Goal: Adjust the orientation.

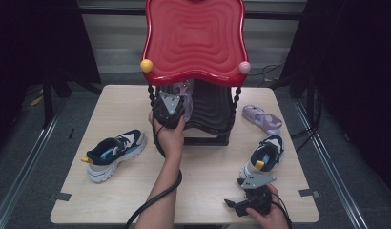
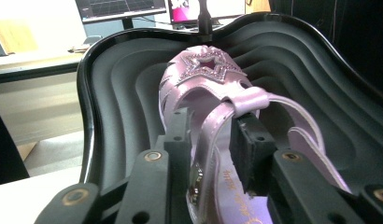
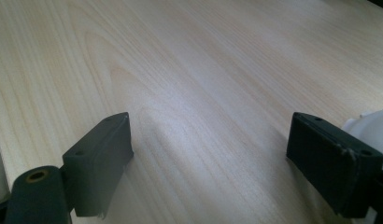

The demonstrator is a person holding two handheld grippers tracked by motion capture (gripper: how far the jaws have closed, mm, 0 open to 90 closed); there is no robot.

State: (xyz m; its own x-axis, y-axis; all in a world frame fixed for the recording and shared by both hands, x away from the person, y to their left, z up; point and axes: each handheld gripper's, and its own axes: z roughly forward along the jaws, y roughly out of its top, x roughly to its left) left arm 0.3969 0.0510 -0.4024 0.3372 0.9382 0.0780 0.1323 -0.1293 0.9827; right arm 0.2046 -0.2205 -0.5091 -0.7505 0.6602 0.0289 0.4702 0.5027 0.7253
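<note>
**Left gripper view: sandal sat on the shelf with its strap between slack jaws**

The pink sandal lay on the black lower shelf of the rack, toe with its glitter star pointing to 12 o'clock, heel toward the camera. The left claw straddled the sandal's ankle strap. Its jaws stood a little apart, and the pads looked loose on the strap rather than pinching it, so I read the claw as open.

The main risk was a snag. If the hand drew back toward 6 o'clock before the jaws widened further, a pad could hook the strap and drag the sandal off the shelf's front lip. The ridged shelf floor could also let the sole tip sideways.

Above, the red top tier overhung the hand, so a steep lift might knock the claw against it.

On the counter, the second sandal waited at 3 o'clock of the rack, with one sneaker at 8 o'clock and the other sneaker at 4 o'clock. The right claw rested wide open and empty just beside that sneaker, and a careless sweep could nudge it.
</note>
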